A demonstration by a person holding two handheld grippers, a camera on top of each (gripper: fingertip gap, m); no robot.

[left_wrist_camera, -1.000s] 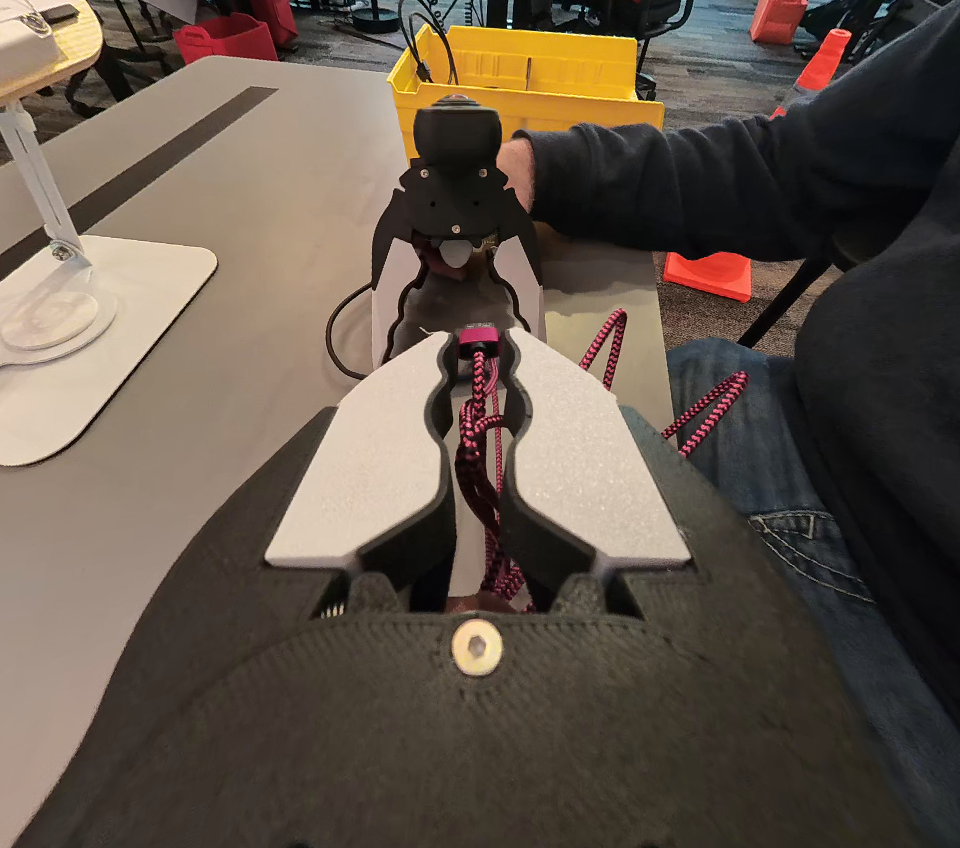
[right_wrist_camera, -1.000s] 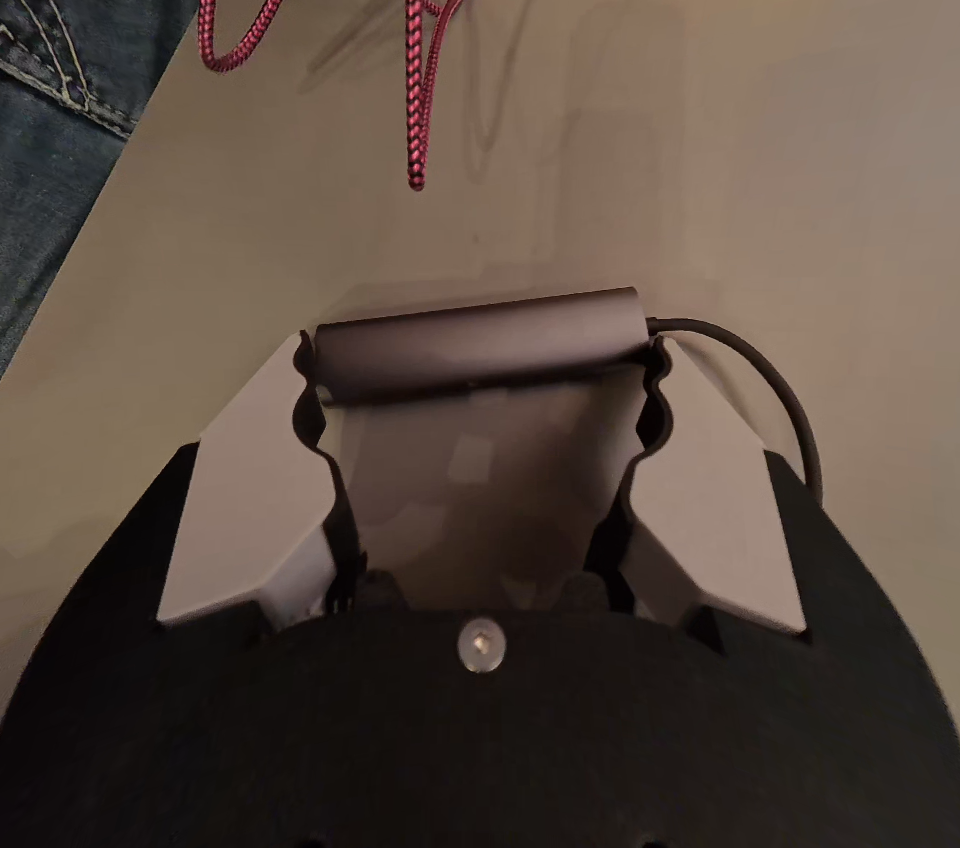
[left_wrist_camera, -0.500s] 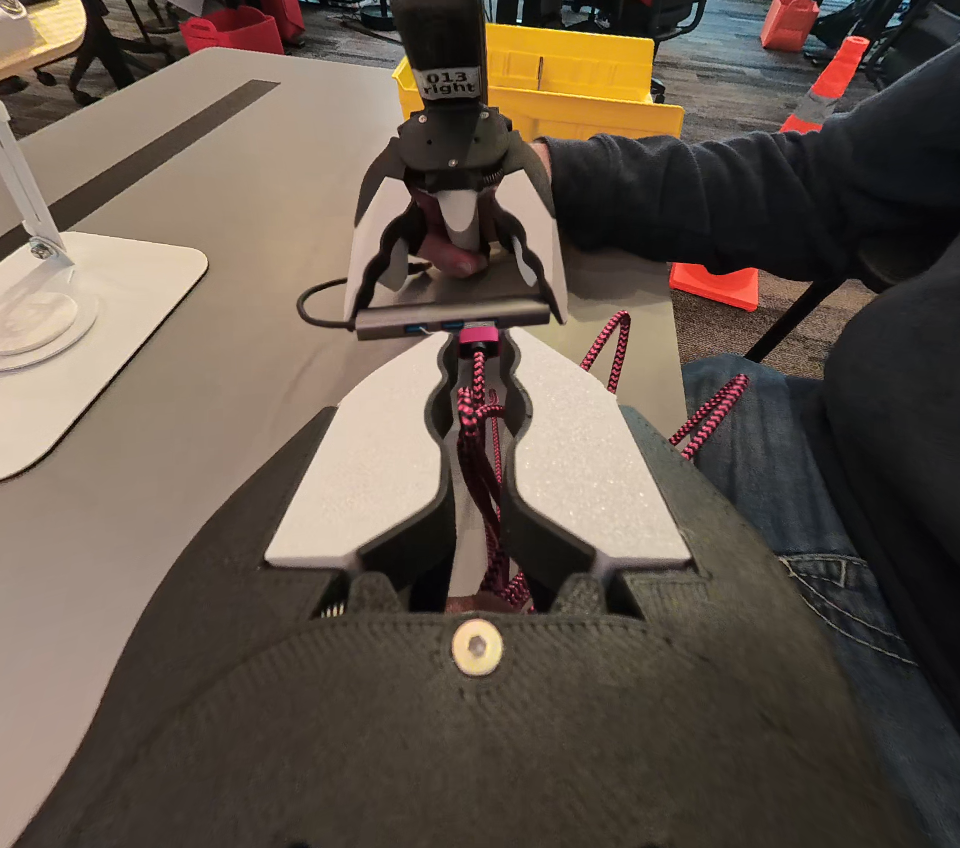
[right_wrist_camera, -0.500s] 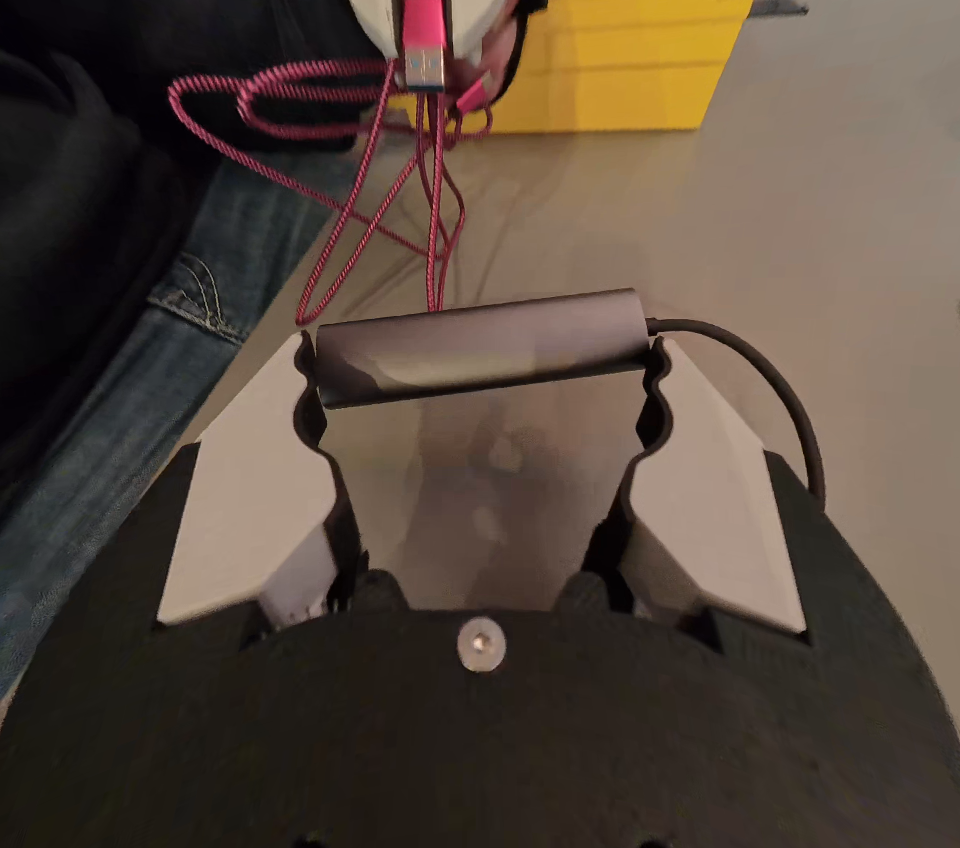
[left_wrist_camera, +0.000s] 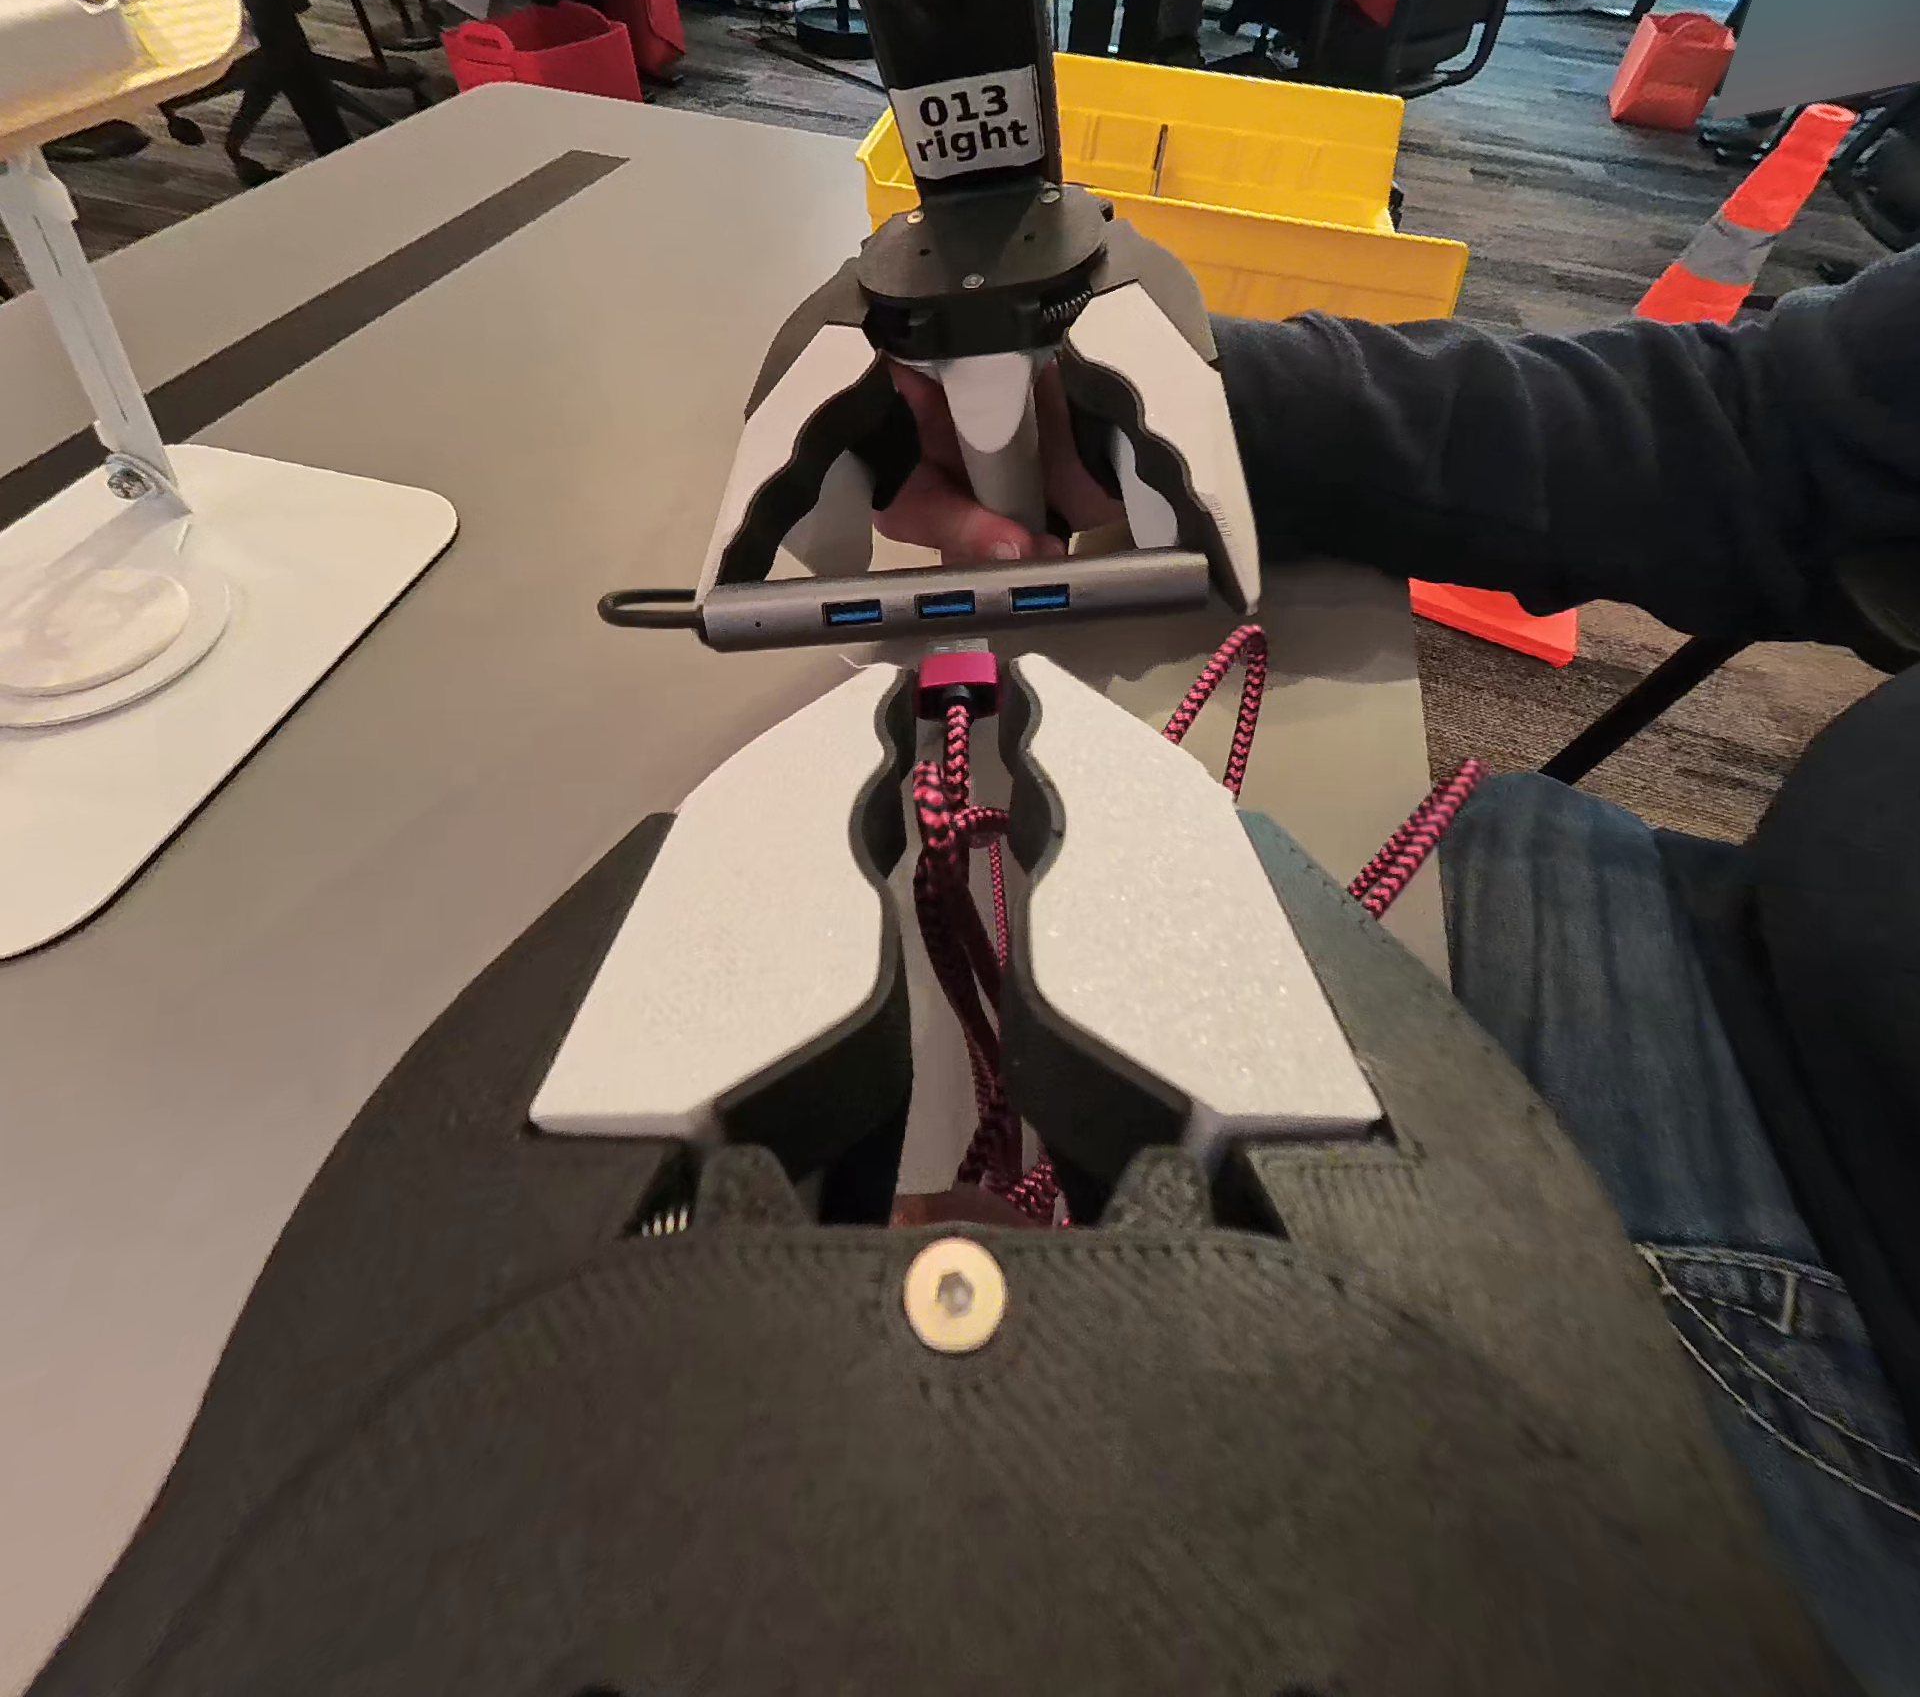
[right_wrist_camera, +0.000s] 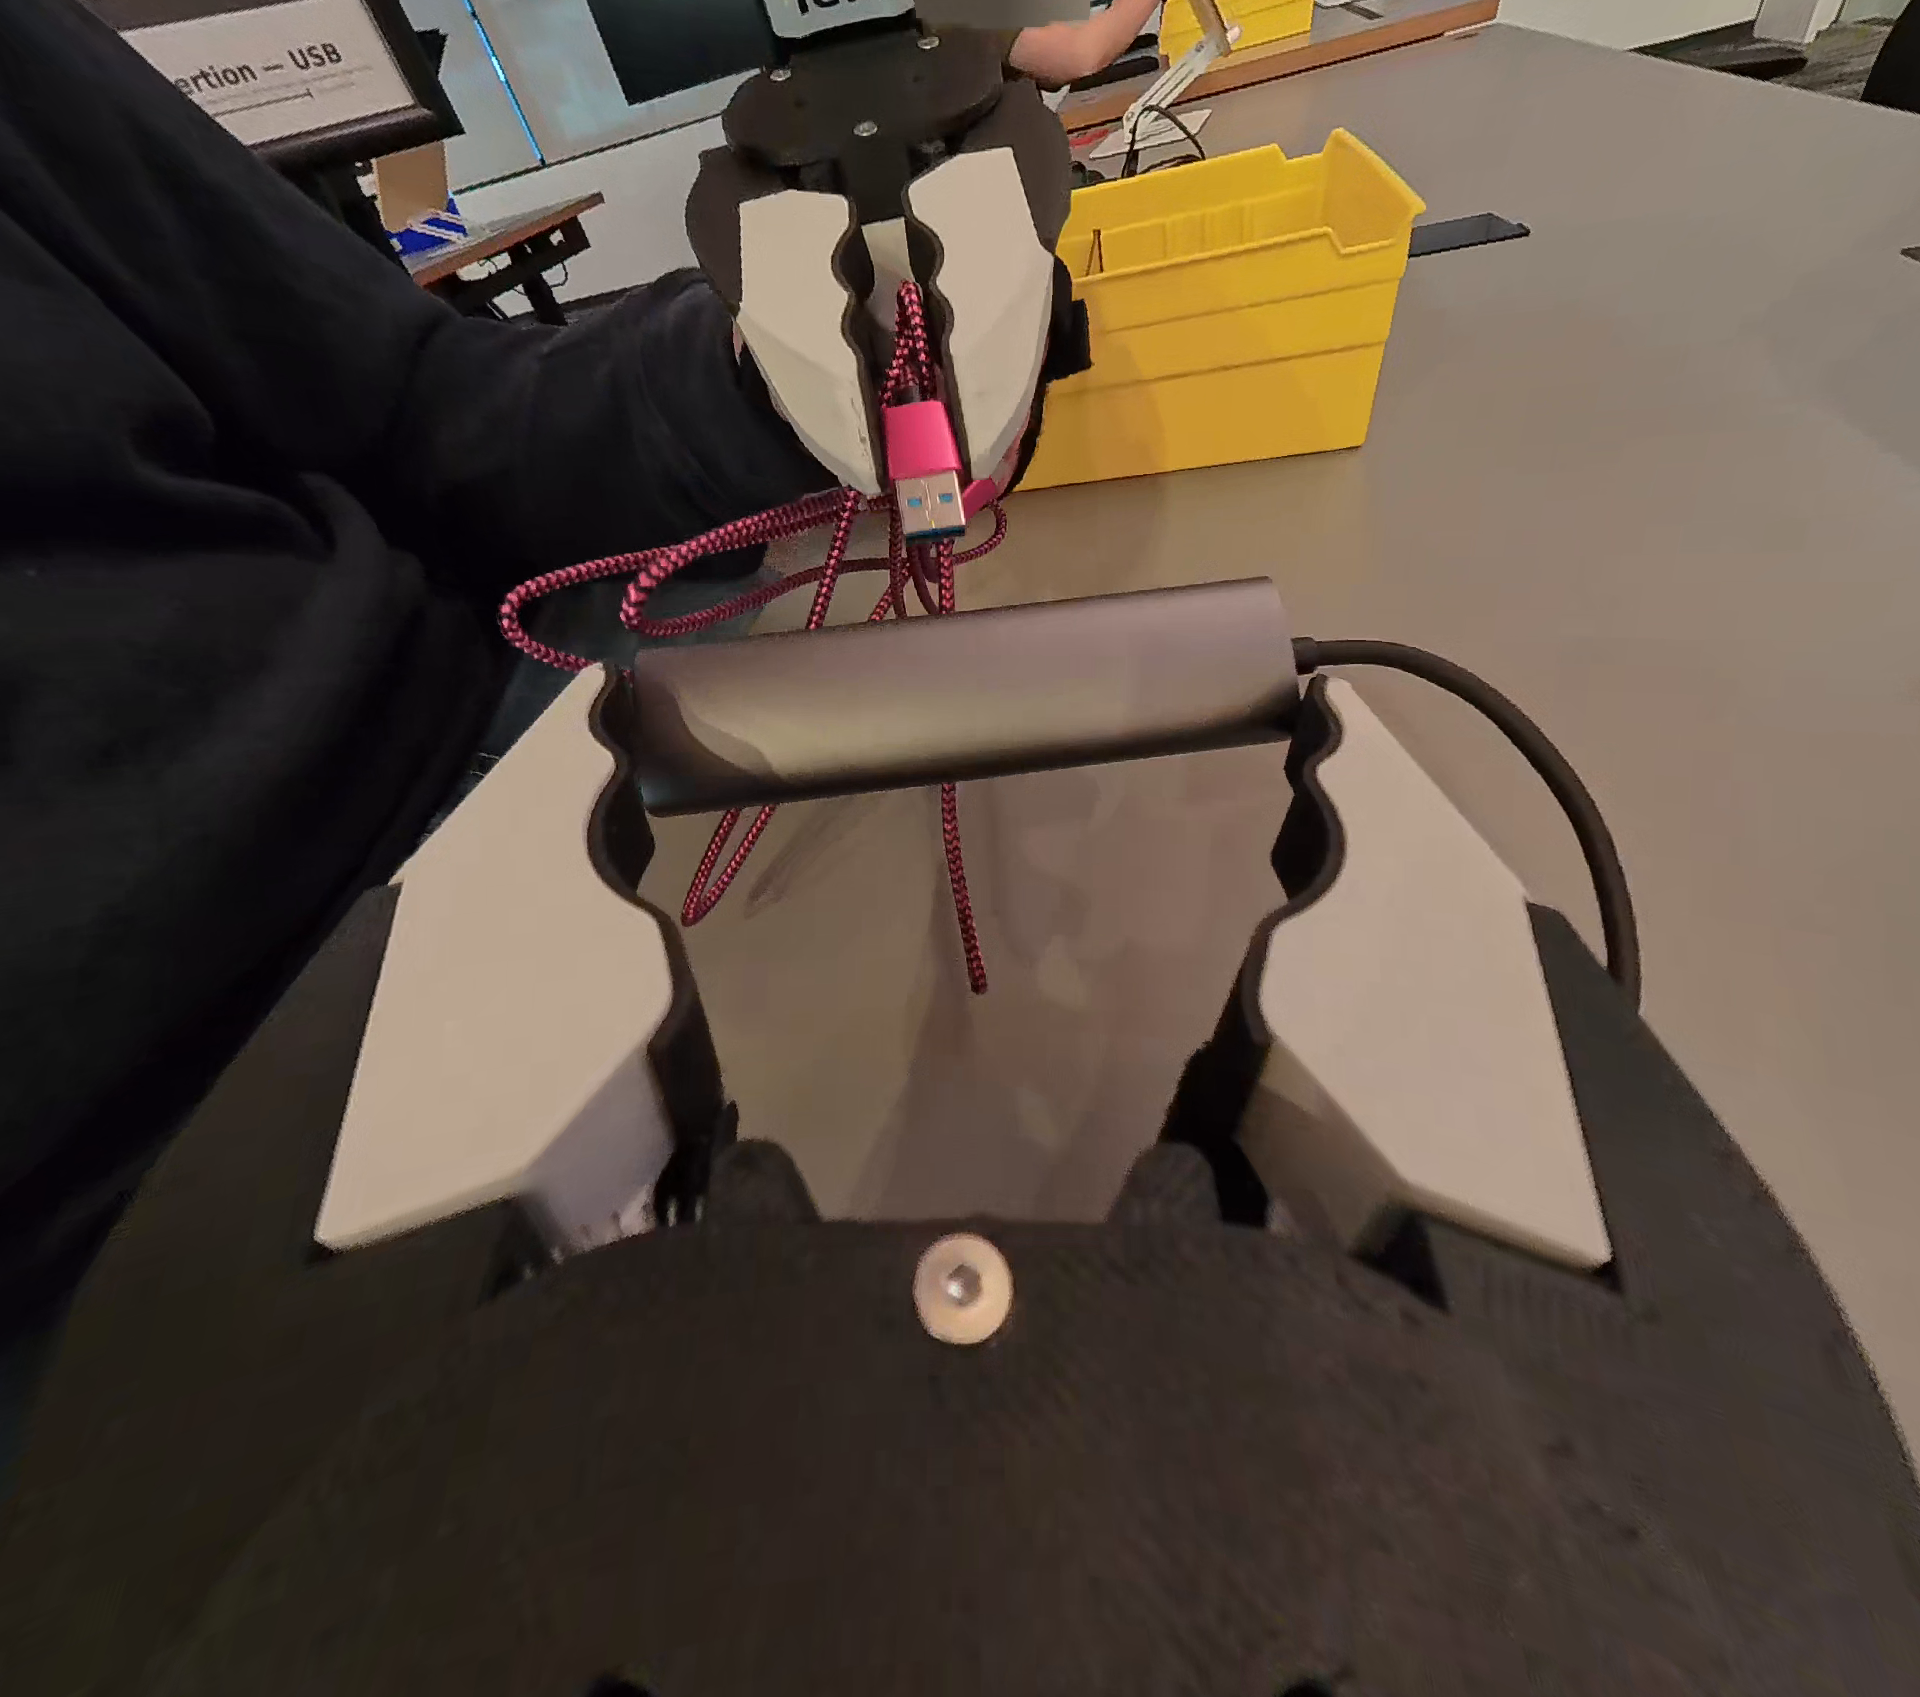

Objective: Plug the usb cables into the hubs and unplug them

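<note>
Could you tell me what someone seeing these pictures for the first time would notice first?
The bright pink USB plug, clamped at the tip of the left gripper, points at the middle of three blue ports on a grey USB hub, not yet inserted. The right gripper holds that hub by its ends above the grey table. Behind stands a yellow bin, and the pink braided cable loops down over the table edge.

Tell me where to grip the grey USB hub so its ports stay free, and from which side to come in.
Grip the grey USB hub by its two short ends, coming from the long side opposite the three blue ports, as the right gripper does now. It is a long slim bar, so the fingers span its length, clear of the ports facing the pink plug in the left gripper.
</note>
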